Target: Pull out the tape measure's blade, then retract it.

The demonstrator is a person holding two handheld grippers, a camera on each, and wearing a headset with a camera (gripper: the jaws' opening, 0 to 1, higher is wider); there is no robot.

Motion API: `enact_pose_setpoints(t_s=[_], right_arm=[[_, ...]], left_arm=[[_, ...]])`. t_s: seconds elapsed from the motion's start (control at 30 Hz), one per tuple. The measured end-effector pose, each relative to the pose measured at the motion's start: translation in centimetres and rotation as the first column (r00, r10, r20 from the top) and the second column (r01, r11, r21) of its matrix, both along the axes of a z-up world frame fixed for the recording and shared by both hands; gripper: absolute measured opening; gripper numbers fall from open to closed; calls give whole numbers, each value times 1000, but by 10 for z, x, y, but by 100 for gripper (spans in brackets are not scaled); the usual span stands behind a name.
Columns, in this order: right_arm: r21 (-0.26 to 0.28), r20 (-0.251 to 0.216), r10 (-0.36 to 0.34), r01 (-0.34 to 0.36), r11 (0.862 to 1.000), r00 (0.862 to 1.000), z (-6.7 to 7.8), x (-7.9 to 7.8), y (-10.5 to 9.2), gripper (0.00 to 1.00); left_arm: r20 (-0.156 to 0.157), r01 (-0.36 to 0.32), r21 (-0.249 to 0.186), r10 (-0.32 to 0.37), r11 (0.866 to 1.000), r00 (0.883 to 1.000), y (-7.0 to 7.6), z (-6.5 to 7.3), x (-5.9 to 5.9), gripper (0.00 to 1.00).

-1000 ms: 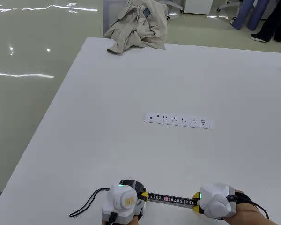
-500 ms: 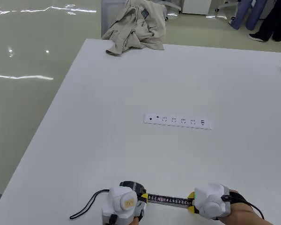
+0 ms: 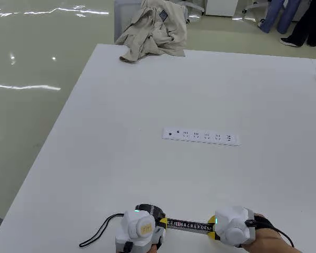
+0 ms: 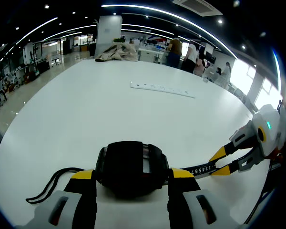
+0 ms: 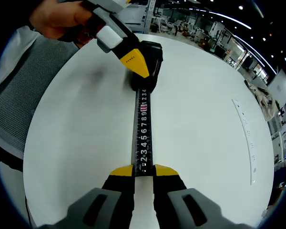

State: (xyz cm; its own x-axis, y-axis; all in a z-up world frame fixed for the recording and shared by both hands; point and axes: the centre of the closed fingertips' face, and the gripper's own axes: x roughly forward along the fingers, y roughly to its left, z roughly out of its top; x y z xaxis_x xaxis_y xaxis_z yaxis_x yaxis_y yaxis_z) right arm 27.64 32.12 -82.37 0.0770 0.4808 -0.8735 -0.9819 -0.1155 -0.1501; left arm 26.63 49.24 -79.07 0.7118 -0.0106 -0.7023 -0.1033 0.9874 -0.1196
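At the near edge of the tabletop (image 3: 147, 105), the left gripper (image 4: 132, 174) clamps the black tape measure case (image 4: 131, 164) between its jaws. The right gripper (image 5: 143, 171), pinched tight on the tip of the blade (image 5: 143, 124), has moved closer to it. Less blade shows than a second ago, so retraction looks under way.

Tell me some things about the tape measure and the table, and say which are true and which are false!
1. The left gripper holds the black tape measure. True.
2. The blade is all the way inside. False: part of it is pulled out, and the right gripper pinches its end.
3. The power strip lies on the blade. False: it lies apart, farther across the table.
4. A beige jacket sits at the table's far edge. True.
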Motion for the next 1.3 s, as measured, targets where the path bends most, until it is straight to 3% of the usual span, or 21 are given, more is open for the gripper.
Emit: enact_pose_setpoints(t_s=[1.3], right_arm=[[32, -5, 1, -1, 1000, 1000, 0, -3, 33, 14]], left_arm=[[-2, 3, 2, -3, 1000, 1000, 0, 1, 0, 57]])
